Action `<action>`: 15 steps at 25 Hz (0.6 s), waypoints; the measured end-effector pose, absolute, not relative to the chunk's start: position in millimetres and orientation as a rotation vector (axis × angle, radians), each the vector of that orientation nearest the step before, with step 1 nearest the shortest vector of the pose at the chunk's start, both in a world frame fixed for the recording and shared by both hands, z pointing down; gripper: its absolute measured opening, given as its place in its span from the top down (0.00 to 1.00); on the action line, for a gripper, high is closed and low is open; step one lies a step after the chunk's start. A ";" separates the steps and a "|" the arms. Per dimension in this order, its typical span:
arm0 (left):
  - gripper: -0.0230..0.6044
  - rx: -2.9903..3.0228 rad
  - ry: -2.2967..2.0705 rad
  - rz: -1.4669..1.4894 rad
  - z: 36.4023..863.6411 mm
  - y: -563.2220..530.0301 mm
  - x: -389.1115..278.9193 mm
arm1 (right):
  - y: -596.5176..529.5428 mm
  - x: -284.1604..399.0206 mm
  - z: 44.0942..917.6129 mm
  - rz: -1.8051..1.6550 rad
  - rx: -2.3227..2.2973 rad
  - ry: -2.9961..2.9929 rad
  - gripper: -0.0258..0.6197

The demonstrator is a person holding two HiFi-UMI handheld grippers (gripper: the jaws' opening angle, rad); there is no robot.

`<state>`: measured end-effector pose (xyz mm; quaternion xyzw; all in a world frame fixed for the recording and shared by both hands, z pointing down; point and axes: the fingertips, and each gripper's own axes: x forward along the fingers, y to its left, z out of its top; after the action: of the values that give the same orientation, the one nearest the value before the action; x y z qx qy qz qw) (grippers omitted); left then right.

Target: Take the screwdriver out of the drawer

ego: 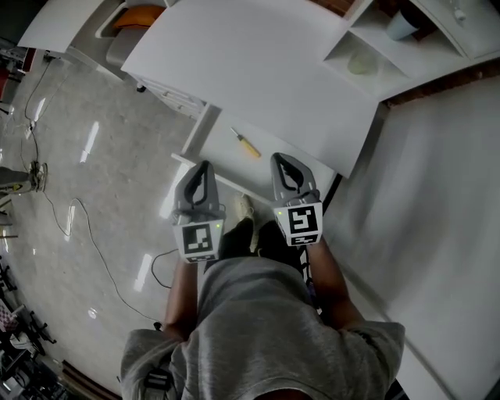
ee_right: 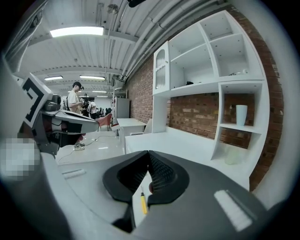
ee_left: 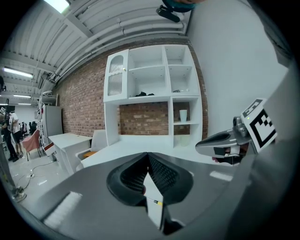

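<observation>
- Drawer (ego: 220, 143): white, standing open under the front edge of the desk top (ego: 258, 70).
- Screwdriver (ego: 247, 145): yellow handle, lying flat on the drawer's bottom near its middle. Nothing touches it.
- Left gripper (ego: 205, 166): at the drawer's front edge, left of the screwdriver. Fingers (ee_left: 164, 173) closed tip to tip, holding nothing.
- Right gripper (ego: 283, 161): over the drawer's front edge, right of the screwdriver. Fingers (ee_right: 161, 176) pressed together, nothing between them.
- Shelf unit (ego: 367, 43): white, beyond the drawer at the desk's back, with a cup (ego: 402, 23) in one compartment.
- Cable (ego: 78, 226): on the grey floor left of the drawer.
</observation>
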<state>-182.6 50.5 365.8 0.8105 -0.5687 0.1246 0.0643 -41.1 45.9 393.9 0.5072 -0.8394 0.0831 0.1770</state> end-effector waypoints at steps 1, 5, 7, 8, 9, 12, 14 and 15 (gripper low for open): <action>0.94 2.437 -1.714 0.378 370.9 48.4 -184.0 | 42.0 -43.6 398.0 0.240 1.423 -2.374 0.96; 0.94 2.393 -1.700 0.398 393.6 42.3 -186.4 | 30.2 -53.6 419.8 0.263 1.349 -2.370 0.96; 0.94 2.370 -1.697 0.406 404.7 38.1 -185.1 | 24.0 -57.8 431.6 0.276 1.301 -2.369 0.96; 0.94 2.357 -1.697 0.406 409.9 35.5 -184.1 | 20.3 -59.9 437.2 0.284 1.278 -2.371 0.96; 0.94 2.340 -1.700 0.402 415.0 32.9 -183.5 | 16.7 -62.2 443.0 0.294 1.255 -2.374 0.96; 0.94 2.286 -1.717 0.402 430.9 25.9 -185.5 | 8.0 -69.6 463.4 0.327 1.188 -2.372 0.96; 0.94 2.249 -1.729 0.411 445.4 23.4 -188.0 | 3.9 -74.0 480.6 0.350 1.143 -2.366 0.96; 0.94 2.233 -1.733 0.420 454.4 22.7 -189.2 | 2.2 -75.9 490.0 0.361 1.119 -2.364 0.96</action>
<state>-189.2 22.7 454.4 0.7735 -0.6004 0.1456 0.1417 -75.9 2.2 490.0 0.4105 -0.8674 0.1323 0.2483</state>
